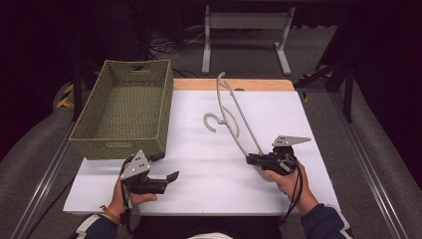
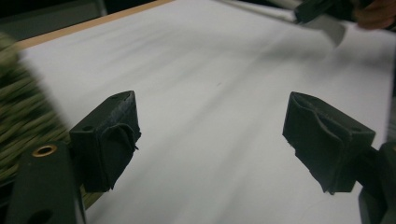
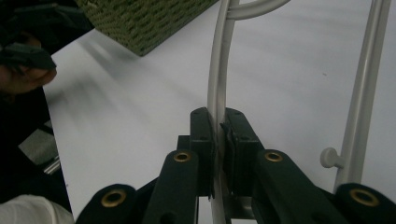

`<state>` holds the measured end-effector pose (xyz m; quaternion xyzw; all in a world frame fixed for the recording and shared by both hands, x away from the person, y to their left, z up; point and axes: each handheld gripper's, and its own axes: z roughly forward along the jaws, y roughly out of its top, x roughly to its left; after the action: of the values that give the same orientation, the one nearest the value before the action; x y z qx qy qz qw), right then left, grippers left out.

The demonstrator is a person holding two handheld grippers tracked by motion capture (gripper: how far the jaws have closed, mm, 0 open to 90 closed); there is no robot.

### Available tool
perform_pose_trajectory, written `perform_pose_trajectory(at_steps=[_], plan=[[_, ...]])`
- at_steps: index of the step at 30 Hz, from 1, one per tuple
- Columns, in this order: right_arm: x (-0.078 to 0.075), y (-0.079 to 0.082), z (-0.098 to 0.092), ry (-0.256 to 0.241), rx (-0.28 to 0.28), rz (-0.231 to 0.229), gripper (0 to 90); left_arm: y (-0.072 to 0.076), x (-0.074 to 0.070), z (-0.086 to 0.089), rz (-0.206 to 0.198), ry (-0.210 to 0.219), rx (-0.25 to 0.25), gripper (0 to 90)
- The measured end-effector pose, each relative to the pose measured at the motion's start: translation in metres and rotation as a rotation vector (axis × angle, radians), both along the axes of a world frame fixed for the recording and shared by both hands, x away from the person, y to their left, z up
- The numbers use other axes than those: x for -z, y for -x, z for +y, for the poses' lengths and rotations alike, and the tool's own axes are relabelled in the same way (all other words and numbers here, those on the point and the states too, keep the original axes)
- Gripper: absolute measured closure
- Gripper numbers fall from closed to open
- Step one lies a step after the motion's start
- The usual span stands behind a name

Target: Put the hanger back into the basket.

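While room lies dark, white table (wooden far edge).

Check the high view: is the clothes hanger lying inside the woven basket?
No. The white clothes hanger lies on the white table, right of the woven basket, with the right gripper clamped on one end.

We see a lab or test room set up for recording: a white worktop with a wooden edge stands on grey carpet, loose cables lie behind it, a white desk frame stands beyond, and black surroundings close it in.
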<state>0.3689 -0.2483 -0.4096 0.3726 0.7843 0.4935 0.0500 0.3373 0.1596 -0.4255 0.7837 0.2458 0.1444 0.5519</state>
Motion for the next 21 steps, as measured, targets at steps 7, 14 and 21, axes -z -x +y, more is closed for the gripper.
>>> perform_pose_trajectory(at_steps=[7,14,21], plan=[[-0.003,0.008,0.015,-0.090,-0.003,-0.068,83.5,-0.020,-0.006,-0.050,0.061,0.099,0.107,29.9],[0.000,0.014,0.028,-0.118,-0.037,-0.100,83.4,-0.041,-0.005,-0.084,0.111,0.168,0.162,38.1],[0.004,0.019,0.044,-0.117,-0.071,-0.122,83.4,-0.052,-0.002,-0.100,0.136,0.224,0.221,52.8]])
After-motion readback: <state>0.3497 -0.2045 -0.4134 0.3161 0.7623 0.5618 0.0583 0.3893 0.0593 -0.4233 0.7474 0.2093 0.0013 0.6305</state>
